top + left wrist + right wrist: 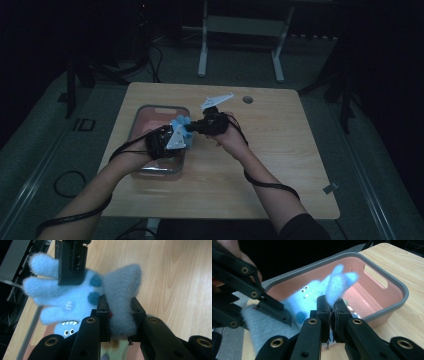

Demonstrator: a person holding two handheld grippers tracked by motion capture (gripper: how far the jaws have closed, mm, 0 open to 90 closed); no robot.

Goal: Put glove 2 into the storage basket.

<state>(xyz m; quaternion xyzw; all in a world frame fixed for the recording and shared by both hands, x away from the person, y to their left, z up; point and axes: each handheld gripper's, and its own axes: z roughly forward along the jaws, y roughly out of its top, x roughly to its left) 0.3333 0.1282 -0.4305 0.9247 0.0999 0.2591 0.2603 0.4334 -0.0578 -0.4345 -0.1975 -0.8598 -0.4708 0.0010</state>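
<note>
You are working in a dim room, its edges at nine and three o'clock lost in black. The light wooden table (pixel 280 150) stands on grey carpet (pixel 240 65). At twelve o'clock, beyond the table, a white metal frame (pixel 240 45) rests on two legs. A black cable loop (pixel 70 183) lies on the floor at eight o'clock.

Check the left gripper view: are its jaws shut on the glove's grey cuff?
Yes, the left gripper pinches the fuzzy grey cuff of the blue glove between its jaws.
</note>
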